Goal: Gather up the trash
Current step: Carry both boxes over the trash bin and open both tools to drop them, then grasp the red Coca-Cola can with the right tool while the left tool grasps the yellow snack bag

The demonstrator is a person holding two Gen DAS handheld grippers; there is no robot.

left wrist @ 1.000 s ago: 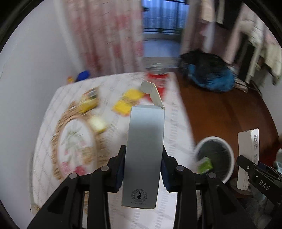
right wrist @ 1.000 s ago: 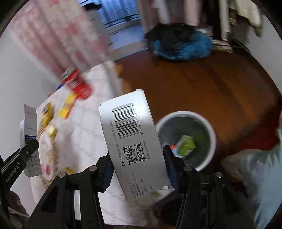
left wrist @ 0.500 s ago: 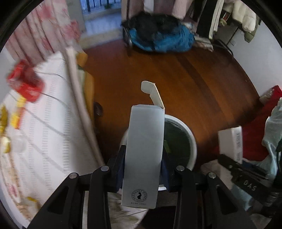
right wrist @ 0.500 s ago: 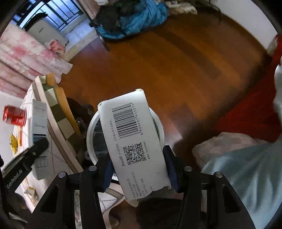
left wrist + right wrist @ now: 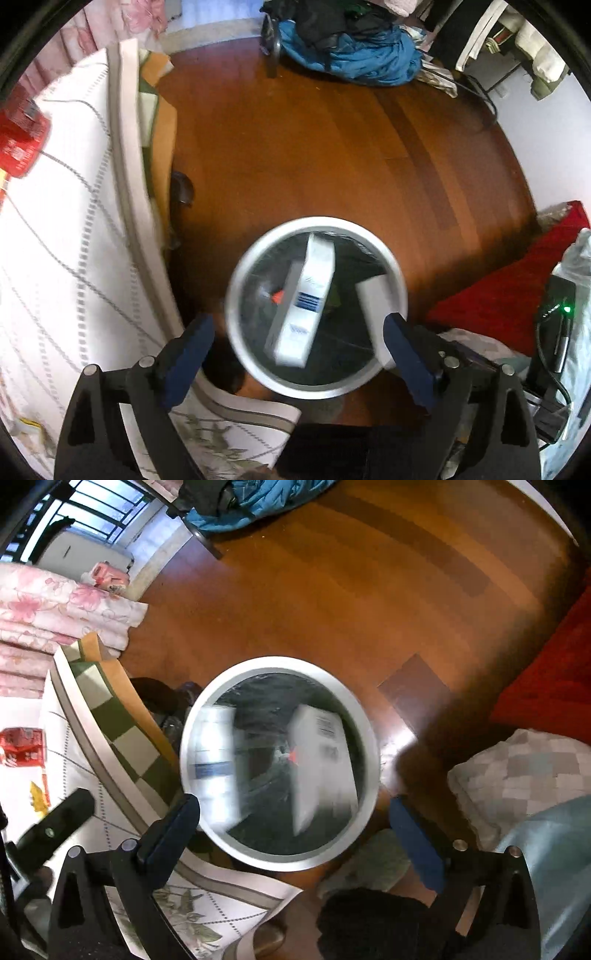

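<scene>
A round white bin [image 5: 317, 222] with a dark liner stands on the wooden floor beside the bed. Two white boxes sit blurred in its mouth. The one with blue stripes [image 5: 306, 295] is under my left gripper [image 5: 295, 332], which is open and holds nothing. The barcode box [image 5: 321, 764] is under my right gripper [image 5: 293, 816], which is also open and holds nothing. In the right wrist view the striped box [image 5: 216, 764] lies at the left inside the bin [image 5: 277, 662]. In the left wrist view the barcode box [image 5: 373, 306] leans at the right.
The bed [image 5: 55, 258] with its white quilted cover fills the left, with a red can [image 5: 20, 147] and yellow wrappers [image 5: 37, 797] on it. A blue bag heap [image 5: 354, 55] lies across the floor. A red cloth [image 5: 509, 288] and a black device [image 5: 554, 325] are at the right.
Both grippers have opened and let go of their boxes, which are now in the bin's mouth. Both views have swung down over the bin.
</scene>
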